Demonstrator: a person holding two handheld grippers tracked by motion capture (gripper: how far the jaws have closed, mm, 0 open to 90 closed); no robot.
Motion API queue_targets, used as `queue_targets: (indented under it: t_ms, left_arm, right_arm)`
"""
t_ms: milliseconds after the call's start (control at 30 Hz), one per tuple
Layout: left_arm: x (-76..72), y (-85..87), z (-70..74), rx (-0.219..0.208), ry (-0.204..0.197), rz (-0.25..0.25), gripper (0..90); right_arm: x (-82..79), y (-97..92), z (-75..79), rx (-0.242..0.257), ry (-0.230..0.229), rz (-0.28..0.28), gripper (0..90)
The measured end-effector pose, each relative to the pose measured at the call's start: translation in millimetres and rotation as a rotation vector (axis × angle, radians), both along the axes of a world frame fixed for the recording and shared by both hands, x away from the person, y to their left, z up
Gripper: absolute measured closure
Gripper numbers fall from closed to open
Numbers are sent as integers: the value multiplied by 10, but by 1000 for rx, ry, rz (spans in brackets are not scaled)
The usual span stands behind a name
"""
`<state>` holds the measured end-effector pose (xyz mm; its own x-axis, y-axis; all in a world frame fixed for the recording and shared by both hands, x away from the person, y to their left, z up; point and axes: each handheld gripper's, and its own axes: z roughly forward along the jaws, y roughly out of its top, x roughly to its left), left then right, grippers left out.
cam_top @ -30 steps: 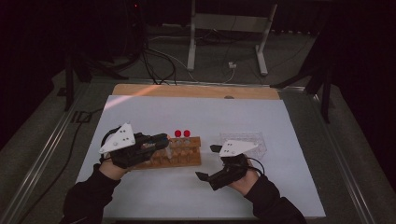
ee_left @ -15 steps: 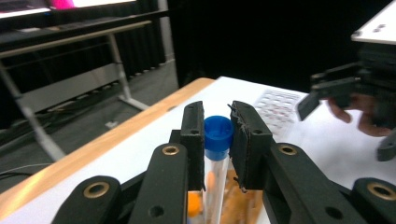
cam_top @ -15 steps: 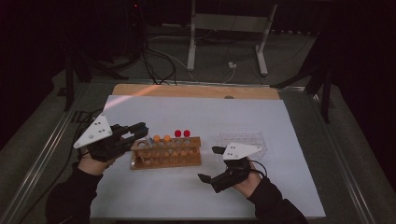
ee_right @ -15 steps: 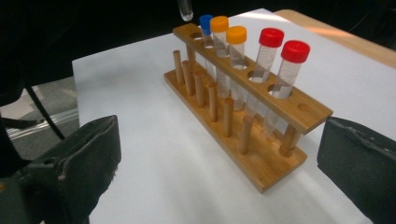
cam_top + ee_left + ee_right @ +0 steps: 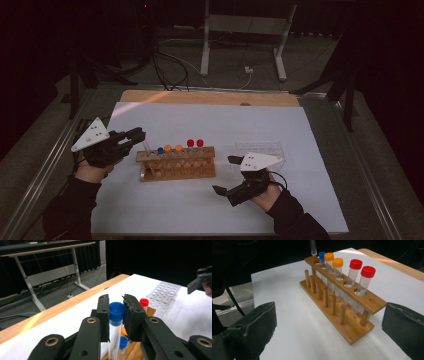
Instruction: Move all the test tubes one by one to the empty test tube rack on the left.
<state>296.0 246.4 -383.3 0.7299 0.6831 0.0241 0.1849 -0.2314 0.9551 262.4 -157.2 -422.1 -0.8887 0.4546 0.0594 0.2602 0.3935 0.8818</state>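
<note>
My left gripper (image 5: 116, 315) clamps a blue-capped tube (image 5: 116, 322) above the rack (image 5: 177, 164), nine o'clock end; right gripper (image 5: 231, 175) waits, jaws apart.

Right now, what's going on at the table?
A person works a wooden test-tube rack with handheld tongs. The left tongs are shut on a blue-capped tube, held by its top at the rack's left end. Five capped tubes stand in the rack: blue, two orange, two red. The right tongs are open near the clear tray.
</note>
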Motion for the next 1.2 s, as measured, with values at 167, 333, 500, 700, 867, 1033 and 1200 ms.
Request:
queue_targets:
  t_ms: [167, 333, 500, 700, 867, 1033, 1200]
  left_arm:
    - [48, 5, -86, 12, 20, 12, 773]
    - [84, -6, -186, 12, 38, 1, 773]
    - [119, -26, -278, 21, 60, -12, 772]
    - [156, -24, -389, 28, 83, -17, 772]
    - [166, -33, -473, 22, 90, -29, 772]
    - [182, -58, -551, 49, 110, -33, 772]
    - [184, -74, -625, 60, 113, -34, 772]
  right_arm:
    - [-8, 8, -3, -6, 4, 12, 0]
    - [-13, 10, 3, -2, 7, 21, 0]
    - [-19, 8, 16, 3, 7, 25, 0]
    - [-19, 2, 25, 1, 5, 26, 0]
    - [-23, 4, 29, 2, 7, 28, 0]
    - [-24, 2, 34, 2, 6, 29, 0]
    - [-30, 6, 39, 0, 5, 30, 0]
